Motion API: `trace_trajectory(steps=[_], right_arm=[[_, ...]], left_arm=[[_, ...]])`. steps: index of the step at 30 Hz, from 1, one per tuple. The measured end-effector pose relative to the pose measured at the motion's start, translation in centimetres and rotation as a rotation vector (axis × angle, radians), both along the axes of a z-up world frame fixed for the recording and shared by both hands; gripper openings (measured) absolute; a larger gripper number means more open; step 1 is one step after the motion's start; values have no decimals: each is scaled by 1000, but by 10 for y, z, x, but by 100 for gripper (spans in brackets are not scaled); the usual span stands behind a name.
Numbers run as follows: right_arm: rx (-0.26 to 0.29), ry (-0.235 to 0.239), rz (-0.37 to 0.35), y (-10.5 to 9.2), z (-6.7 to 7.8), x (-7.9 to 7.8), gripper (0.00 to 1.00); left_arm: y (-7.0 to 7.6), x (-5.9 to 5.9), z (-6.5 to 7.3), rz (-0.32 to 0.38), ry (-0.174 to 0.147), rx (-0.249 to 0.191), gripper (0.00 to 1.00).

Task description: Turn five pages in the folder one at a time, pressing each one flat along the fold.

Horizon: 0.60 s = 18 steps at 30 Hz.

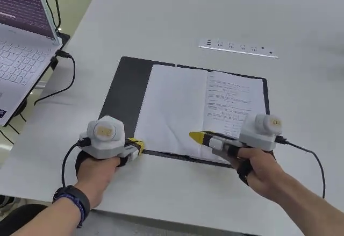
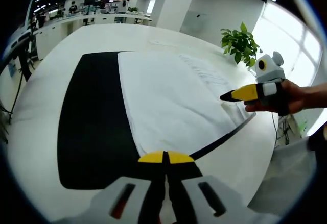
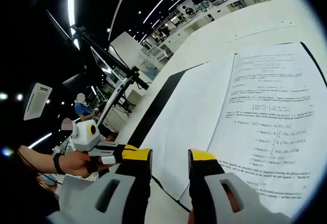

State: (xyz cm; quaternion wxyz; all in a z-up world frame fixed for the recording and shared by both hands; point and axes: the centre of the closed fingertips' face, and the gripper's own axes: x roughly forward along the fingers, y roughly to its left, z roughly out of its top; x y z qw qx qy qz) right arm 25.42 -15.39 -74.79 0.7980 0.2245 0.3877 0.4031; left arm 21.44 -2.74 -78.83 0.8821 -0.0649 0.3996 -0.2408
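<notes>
A thin black folder (image 1: 124, 93) lies open and flat, its near edge just ahead of the left gripper (image 1: 136, 146). Its bare inner cover shows beyond that gripper's tips. A blank white page (image 1: 172, 107), slightly rumpled, covers the middle, between the left gripper and the right gripper (image 1: 196, 136). A printed text page (image 1: 235, 101) lies flat just beyond the right gripper.

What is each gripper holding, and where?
Nothing is held. The left gripper is shut empty over the folder; the right gripper is open above the pages.
</notes>
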Motion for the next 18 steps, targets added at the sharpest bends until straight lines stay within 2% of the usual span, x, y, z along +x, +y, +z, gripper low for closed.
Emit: trace_trajectory(steps=[7, 12, 18], right_arm=[[-15, -27, -29, -4, -1, 35, 18], [-20, -29, -61, -8, -6, 56, 12], [8, -29, -96, -7, -7, 77, 7]], left_arm=[[0, 0, 0, 2, 4, -1, 0], [0, 0, -1, -9, 2, 7, 0], [-1, -1, 2, -7, 6, 5, 0]])
